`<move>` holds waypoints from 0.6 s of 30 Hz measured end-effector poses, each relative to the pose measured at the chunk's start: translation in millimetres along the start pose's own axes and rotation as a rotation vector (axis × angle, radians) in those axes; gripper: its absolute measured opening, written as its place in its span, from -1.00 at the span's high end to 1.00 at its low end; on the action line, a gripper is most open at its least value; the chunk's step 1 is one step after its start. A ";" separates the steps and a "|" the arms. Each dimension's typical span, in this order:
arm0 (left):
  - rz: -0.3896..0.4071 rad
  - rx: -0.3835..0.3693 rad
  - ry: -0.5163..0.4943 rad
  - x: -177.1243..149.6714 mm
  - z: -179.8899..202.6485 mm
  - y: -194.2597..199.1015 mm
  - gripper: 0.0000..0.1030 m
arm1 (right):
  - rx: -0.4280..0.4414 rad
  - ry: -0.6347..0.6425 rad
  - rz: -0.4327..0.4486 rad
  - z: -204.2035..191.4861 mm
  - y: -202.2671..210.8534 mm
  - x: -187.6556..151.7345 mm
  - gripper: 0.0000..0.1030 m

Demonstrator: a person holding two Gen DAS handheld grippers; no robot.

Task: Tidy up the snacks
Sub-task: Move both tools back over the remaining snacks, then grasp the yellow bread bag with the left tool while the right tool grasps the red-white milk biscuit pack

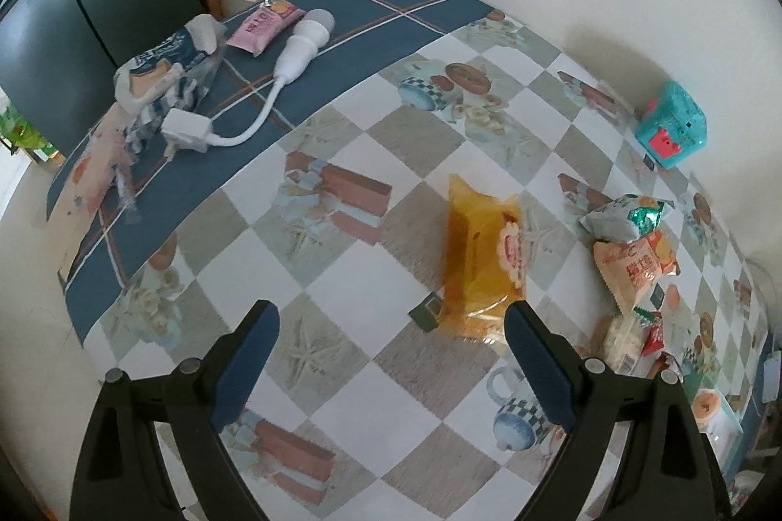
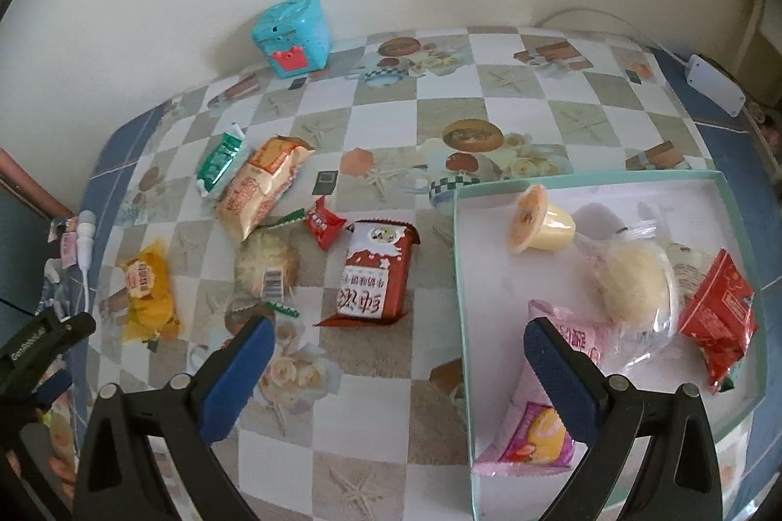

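Where the checked tablecloth (image 2: 371,433) covers the table, a shallow white box (image 2: 493,198) with a pale green rim lies at the right of the right wrist view and holds part of the snacks. Inside the box lie a clear-wrapped pale round cake (image 2: 633,281), a red packet (image 2: 718,315) against the right wall, a pink packet (image 2: 537,428) at the near edge, and a yellow jelly cup (image 2: 537,223) tipped on its side near the far left corner. Outside the box, loose on the cloth, lie a red-and-white milk snack pack (image 2: 374,276), an orange bread packet (image 2: 259,188), a round cake with a barcode label (image 2: 266,269), a yellow packet (image 2: 146,291), a green-and-white packet (image 2: 220,164) touching the orange one, and a small red sweet (image 2: 323,223). A turquoise toy box (image 2: 293,34) stands by the wall. The right gripper (image 2: 396,335) hovers over the box's left edge, its blue fingers (image 2: 234,379) wide apart with nothing between them. In the left wrist view, the left gripper (image 1: 391,320) hangs above the cloth, fingers equally spread and empty, the yellow packet (image 1: 481,257) just beyond its right fingertip. On the blue border far left lie a white lamp with cable (image 1: 303,42), a second pink packet (image 1: 264,25), and a crumpled blue-and-white wrapper (image 1: 161,71).
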State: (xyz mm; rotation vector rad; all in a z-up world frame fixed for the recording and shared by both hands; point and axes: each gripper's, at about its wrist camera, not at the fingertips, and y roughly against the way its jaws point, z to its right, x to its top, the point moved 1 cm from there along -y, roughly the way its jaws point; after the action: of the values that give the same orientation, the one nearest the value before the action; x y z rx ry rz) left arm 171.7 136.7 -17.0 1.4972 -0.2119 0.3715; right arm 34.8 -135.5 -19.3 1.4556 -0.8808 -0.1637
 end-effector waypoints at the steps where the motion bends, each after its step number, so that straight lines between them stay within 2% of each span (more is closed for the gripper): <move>1: 0.001 -0.006 -0.003 2.1 1.6 -1.3 -0.82 | 0.006 -0.001 -0.003 0.1 -2.8 1.6 -1.00; 9: 0.013 -0.043 -0.046 18.7 31.2 -16.7 -0.82 | 0.028 -0.001 0.003 -7.4 -19.1 12.3 -1.00; 14: 0.047 -0.020 -0.103 22.5 52.1 -27.1 -0.82 | 0.030 0.017 0.005 -14.6 -32.8 16.5 -0.99; 18: 0.055 0.005 -0.137 23.5 61.9 -38.5 -0.82 | 0.033 0.033 0.009 -17.7 -39.8 19.3 -0.78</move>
State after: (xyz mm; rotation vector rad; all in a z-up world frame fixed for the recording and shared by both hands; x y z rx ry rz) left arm 213.2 76.6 -39.9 1.5253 -0.3617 0.3137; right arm 74.8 -139.5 -44.9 1.4810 -0.8667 -0.1186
